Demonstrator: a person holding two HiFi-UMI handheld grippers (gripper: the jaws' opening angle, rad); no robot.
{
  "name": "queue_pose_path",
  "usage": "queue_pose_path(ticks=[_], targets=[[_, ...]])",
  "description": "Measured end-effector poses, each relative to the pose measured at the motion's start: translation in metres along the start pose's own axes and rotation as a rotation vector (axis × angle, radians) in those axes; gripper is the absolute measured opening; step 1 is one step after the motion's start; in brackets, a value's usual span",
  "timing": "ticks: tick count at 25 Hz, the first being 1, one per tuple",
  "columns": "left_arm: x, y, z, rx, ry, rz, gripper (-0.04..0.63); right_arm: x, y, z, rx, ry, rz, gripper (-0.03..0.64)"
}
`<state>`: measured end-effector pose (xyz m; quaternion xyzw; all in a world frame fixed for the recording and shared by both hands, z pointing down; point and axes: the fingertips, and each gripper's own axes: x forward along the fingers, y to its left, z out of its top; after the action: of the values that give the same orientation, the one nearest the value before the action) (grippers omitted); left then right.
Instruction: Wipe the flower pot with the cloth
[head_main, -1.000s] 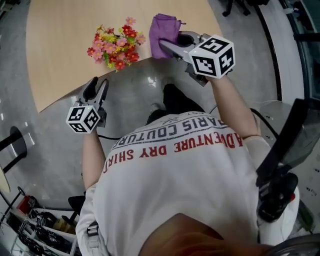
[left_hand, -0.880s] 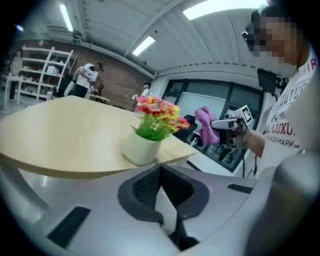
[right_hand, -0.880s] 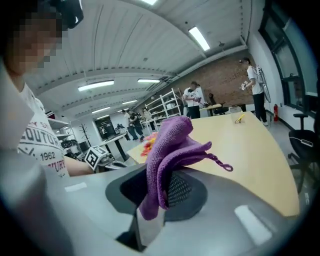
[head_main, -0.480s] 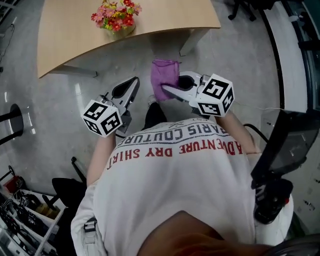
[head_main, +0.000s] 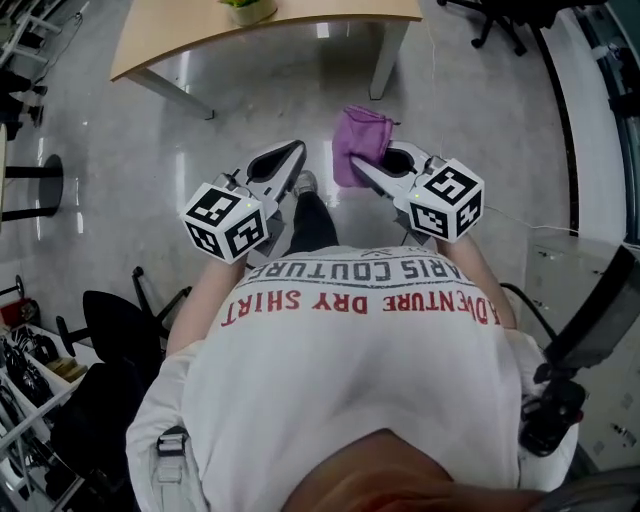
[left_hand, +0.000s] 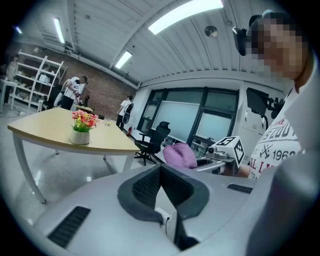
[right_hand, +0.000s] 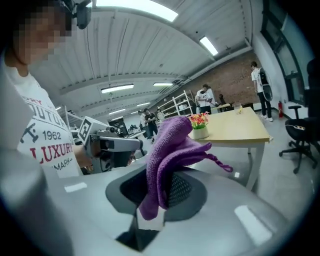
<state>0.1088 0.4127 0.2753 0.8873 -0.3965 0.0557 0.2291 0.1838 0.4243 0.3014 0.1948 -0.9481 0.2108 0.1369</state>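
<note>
Nothing is actually being wiped right now. The purple cloth (head_main: 362, 140) is being pinched by the right tongs (head_main: 375, 165), with most of it flopping loose above the pads. It's being held out over bare floor (head_main: 470, 120). The left tongs (head_main: 297, 150) are being held pressed together with nothing in them, just left of the right pair and at about the same reach.

The flower pot (right_hand: 200, 133) is being shown upright on the far worktop (right_hand: 236, 130), well apart from both pairs of tongs, with red and yellow flowers (right_hand: 198, 120) sticking out the top. In the head view only a sliver of it is being caught at the very top edge.

Guessing here, but the step in hand is looking like a carry, with the gap to the pot not yet closed.

For doing it well:
- The cloth is being gripped low on the fabric, which is good, since a big loose fold is being left free for the pot wall. That pinch shouldn't be getting loosened on the way.
- The left tongs should probably be getting spread before arrival, so the pot is being steadied at its side while the cloth is being dragged round it.
- A small pot like that is likely being tipped easily, so light pressure is being recommended.
- The flowers are best being kept clear of.
</note>
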Motion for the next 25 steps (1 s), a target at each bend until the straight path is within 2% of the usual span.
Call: queue_pose_path(ticks=[5,11,19,25], targets=[[-0.040,-0.055,-0.009,0.062,-0.022,0.047,0.000,-0.036,0.050,-0.017,-0.016,-0.002,-0.025,0.054],[-0.084,-0.095,-0.021,0.040,-0.074,0.084,0.000,-0.065,0.107,-0.022,-0.075,0.008,-0.012,0.054],[-0.092,-0.108,-0.016,0.081,-0.087,0.110,0.000,-0.072,0.121,-0.022,-0.128,0.049,0.006,0.055],[-0.111,-0.114,-0.014,0.115,-0.088,0.131,0.000,-0.068,0.136,-0.019,-0.134,0.030,0.020,0.055]])
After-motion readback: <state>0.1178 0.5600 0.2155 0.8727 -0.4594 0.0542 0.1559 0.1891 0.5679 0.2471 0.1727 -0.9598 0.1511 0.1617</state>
